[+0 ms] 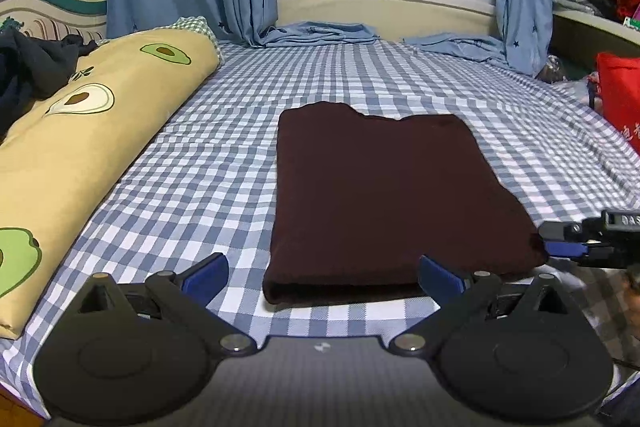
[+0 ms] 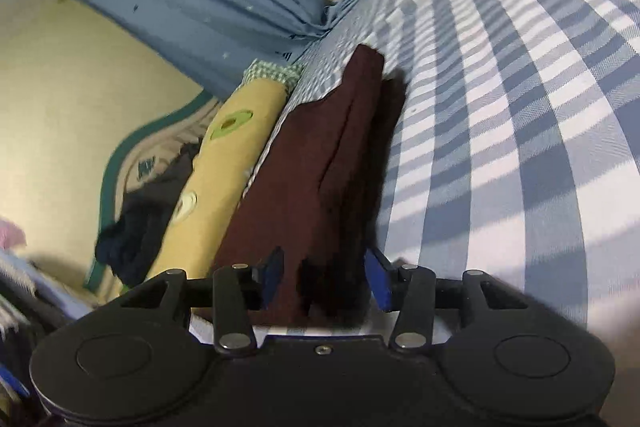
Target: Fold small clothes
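The dark red garment [image 1: 384,199] lies folded on the checked bed [image 1: 224,147]. My left jaws [image 1: 322,277] gape empty; my right jaws [image 2: 325,281] straddle its corner, unclamped. A shallow bite could peel one layer, unfolding it.

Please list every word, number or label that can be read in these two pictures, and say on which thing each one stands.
"DAS": white letters on the black body of the right gripper, cut off by the picture's edge.
Red bag: white characters, too cropped and blurred to read.
Right wrist view: no readable text.
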Demonstrator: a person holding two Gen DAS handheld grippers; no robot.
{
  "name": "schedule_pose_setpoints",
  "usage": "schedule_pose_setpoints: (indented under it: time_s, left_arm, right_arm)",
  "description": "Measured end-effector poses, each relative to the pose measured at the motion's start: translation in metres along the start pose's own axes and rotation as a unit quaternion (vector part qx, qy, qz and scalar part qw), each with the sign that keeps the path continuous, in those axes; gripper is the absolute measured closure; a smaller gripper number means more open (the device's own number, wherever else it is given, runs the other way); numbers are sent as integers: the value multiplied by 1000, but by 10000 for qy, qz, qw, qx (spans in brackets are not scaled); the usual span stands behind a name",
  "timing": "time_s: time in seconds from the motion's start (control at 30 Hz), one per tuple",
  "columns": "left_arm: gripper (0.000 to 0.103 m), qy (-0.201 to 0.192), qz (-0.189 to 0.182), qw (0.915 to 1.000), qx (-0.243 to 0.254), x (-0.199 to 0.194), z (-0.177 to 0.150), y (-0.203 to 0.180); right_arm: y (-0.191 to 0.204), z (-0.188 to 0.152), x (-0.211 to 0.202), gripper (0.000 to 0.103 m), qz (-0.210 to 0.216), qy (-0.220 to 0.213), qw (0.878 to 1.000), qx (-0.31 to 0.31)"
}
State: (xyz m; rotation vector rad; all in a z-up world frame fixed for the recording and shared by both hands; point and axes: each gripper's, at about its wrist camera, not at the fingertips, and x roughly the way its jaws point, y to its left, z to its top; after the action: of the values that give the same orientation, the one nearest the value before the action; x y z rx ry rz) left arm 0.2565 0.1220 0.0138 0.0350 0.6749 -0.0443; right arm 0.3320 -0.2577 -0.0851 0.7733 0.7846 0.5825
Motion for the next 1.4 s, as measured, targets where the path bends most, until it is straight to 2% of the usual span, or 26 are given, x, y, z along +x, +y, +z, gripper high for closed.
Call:
schedule_pose_setpoints:
  time_s: [0.07,0.1,0.13,0.2,0.3,0.33,0.37,0.43,0.47,0.53,0.57,0.6,0.67,0.73,0.87,0.97,1.03,1.17,1.27,1.4]
  left_arm:
    - [0,42,12,10000,28,2,-3,1]
    - [0,51,6,10000,14,2,-5,1]
    - [0,29,-11,10000,-12,0,-7,3]
    - [0,-31,-116,9999,-52,-7,-11,5]
    - [0,-109,-232,9996,-93,-15,-16,10]
    - [0,-110,-217,9996,-114,-15,-16,11]
    - [0,-108,-196,9997,-135,-14,-17,12]
    - [0,-82,-140,9998,-150,-12,-17,14]
    - [0,-78,-121,9998,-138,-12,-17,14]
    - [0,-127,-171,9997,-125,-16,-18,15]
    - [0,-137,-234,9996,-126,-18,-18,16]
    - [0,-139,-270,9995,-120,-19,-19,17]
    - [0,-156,-252,9995,-74,-18,-21,16]
    - [0,-145,-229,9996,-49,-18,-23,17]
    - [0,-87,-325,9994,-60,-22,-31,18]
    - [0,-142,-332,9993,7,-28,-39,18]
    - [0,-154,-353,9993,7,-31,-44,19]
    - [0,-187,-349,9992,109,-39,-54,19]
    - [0,-194,-403,9988,173,-46,-60,17]
    - [0,-291,-417,9979,412,-59,-63,11]
  right_arm:
    - [7,-8,2,56,-117,26,9994,-323]
    - [9,-12,4,72,-164,71,9989,-445]
    - [11,-15,6,80,-219,154,9982,-537]
    - [16,-14,7,83,-174,242,9978,-596]
    - [14,-7,-12,85,306,46,9988,-382]
    - [13,-7,-14,85,266,-7,9987,-442]
    - [10,-8,-12,85,47,71,9983,-575]
    - [-2,-15,-1,80,-380,357,9973,-517]
    - [-5,-18,-2,77,-357,321,9981,-388]
    - [2,-18,-14,51,-469,229,9983,-270]
    - [11,-19,-24,30,-661,98,9971,-360]
    - [22,-22,-35,17,-894,-72,9943,-579]
    - [51,-29,-53,13,-1344,-282,9830,-1220]
    - [76,-40,-66,0,-1477,-490,9751,-1579]
    - [111,-66,-70,1,-1595,-802,9682,-1754]
    - [133,-88,-58,1,-1971,-758,9522,-2207]
    - [141,-96,-47,1,-1992,-645,9470,-2435]
    - [150,-108,-44,1,-2264,-744,9375,-2535]
    - [152,-118,-46,1,-2391,-842,9369,-2406]
    - [156,-127,-50,1,-2215,-811,9441,-2304]
